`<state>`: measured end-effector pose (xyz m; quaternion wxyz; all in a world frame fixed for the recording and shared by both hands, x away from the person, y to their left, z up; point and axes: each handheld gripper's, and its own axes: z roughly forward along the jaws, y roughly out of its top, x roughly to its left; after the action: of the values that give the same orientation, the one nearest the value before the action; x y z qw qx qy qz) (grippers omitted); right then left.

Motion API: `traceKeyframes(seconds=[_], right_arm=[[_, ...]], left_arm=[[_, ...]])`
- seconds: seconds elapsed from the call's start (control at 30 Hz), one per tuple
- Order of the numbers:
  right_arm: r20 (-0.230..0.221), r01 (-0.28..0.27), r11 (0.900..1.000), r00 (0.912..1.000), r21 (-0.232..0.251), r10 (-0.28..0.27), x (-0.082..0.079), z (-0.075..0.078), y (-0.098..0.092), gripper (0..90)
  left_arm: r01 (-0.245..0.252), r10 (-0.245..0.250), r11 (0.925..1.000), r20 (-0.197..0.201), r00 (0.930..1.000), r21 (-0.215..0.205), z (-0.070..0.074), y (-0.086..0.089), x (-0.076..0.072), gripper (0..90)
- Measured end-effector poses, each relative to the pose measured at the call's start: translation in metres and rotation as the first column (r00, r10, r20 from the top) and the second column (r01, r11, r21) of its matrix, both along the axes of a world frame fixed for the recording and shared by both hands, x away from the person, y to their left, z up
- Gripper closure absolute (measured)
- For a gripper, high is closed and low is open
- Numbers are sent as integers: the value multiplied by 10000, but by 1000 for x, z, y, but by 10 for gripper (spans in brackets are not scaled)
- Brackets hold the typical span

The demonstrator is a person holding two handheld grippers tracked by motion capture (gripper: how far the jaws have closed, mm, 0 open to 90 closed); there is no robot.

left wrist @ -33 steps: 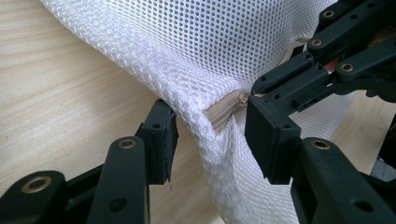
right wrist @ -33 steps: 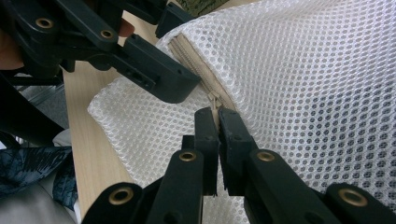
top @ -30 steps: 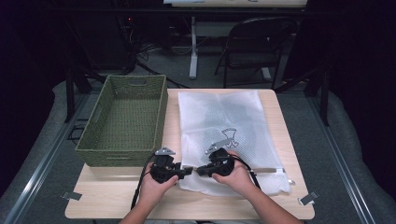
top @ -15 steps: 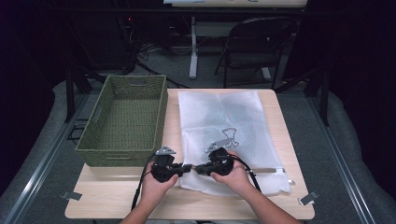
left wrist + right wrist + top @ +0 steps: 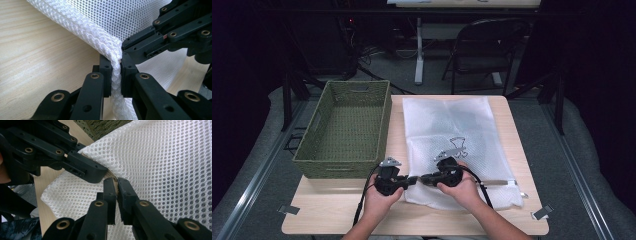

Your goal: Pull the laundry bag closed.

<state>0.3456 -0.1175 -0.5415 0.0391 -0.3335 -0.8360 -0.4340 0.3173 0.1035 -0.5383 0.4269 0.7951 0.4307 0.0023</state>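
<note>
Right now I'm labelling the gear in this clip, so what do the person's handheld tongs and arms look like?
Both tongs, the left tongs and the right tongs, are matte black, built from jointed link bars with brass-coloured pivot pins and blocky flat pads. A grey three-cornered plate tops the left one. A black cable trails from each. The forearms are bare; no sleeves show.

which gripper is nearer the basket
Left. The left gripper sits just below the basket front corner, clamped on the mesh bag edge; the right gripper grips the bag farther right.
</note>
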Motion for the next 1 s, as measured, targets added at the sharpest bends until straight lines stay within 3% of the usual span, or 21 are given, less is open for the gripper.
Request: traceKeyframes(seconds=[0.2, 0.37, 1.0], right_arm=[[-522, 180, 9998, 9985, 109, -174, 1, -1, -1, 868], [-486, 228, 9997, 9985, -95, -232, -1, -1, 0, 869], [-1111, 794, 9968, 9907, 26, -786, -2, -1, -3, 871]], left_arm=[[15, -16, 9999, 73, 10000, 155, 0, -1, 0, 831], [29, -33, 9996, 140, 9999, 291, 0, -1, -1, 832], [24, -30, 9996, 211, 9998, 298, 1, -1, -1, 835]])
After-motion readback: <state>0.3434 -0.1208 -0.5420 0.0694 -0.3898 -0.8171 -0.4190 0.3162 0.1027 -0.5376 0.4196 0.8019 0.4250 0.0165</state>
